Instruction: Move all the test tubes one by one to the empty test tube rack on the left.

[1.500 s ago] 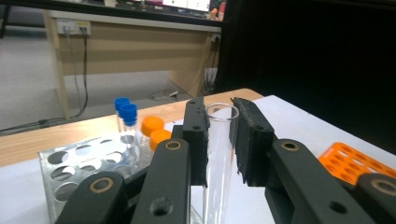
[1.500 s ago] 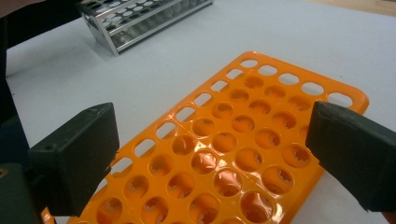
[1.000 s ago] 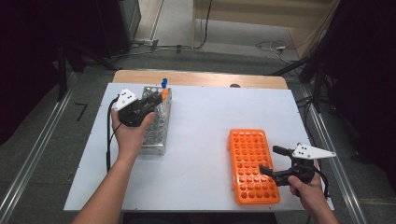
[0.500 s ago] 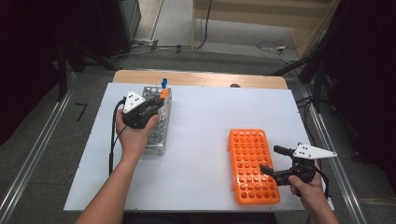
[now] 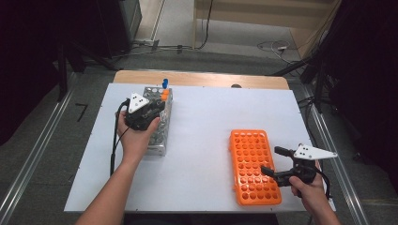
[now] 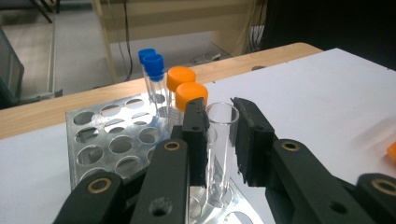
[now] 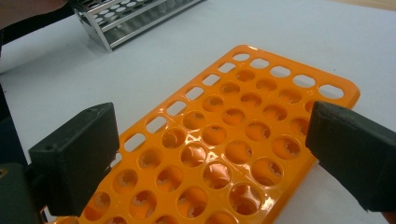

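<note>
Left gripper [image 6: 220, 140] clamped on a clear uncapped tube [image 6: 219, 149], upright in the metal rack [image 5: 157, 123] at far left, forearm reaching in from the near edge. Right gripper [image 5: 272, 161] held low, jaws wide apart, at the orange rack [image 5: 252, 164], near right.

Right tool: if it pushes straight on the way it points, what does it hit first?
Most likely the orange rack. The right tool has its jaws open wide, aimed down at the rack's empty holes, with nothing between them. Depth is unclear.
</note>
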Tool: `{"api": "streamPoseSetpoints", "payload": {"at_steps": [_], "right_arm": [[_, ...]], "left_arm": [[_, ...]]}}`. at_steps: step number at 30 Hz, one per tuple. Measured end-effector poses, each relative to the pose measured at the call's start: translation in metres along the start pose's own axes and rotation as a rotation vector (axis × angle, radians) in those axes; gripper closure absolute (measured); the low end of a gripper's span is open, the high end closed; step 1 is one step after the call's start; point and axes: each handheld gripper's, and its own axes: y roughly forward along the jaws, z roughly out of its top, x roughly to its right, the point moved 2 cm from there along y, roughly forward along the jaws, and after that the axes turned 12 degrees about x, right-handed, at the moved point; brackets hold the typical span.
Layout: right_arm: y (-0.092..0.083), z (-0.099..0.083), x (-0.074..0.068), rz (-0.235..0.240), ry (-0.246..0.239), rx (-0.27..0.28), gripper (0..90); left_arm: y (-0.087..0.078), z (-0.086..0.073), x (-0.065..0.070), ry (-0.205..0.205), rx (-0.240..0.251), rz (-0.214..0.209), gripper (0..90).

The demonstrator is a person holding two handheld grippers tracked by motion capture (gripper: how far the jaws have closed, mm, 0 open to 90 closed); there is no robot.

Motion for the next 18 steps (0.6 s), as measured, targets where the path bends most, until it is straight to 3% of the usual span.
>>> {"api": "streamPoseSetpoints", "payload": {"at_steps": [12,18], "right_arm": [[0.0003,-0.0005,0.0005,-0.006,0.005,-0.003,1.7],[0.0002,-0.0005,0.001,-0.009,0.003,0.001,1.8]], "left_arm": [[0.0009,-0.0003,-0.0022,-0.029,-0.029,-0.005,75.5],[0.0008,0.0004,-0.0024,-0.039,-0.03,-0.011,71.3]]}}
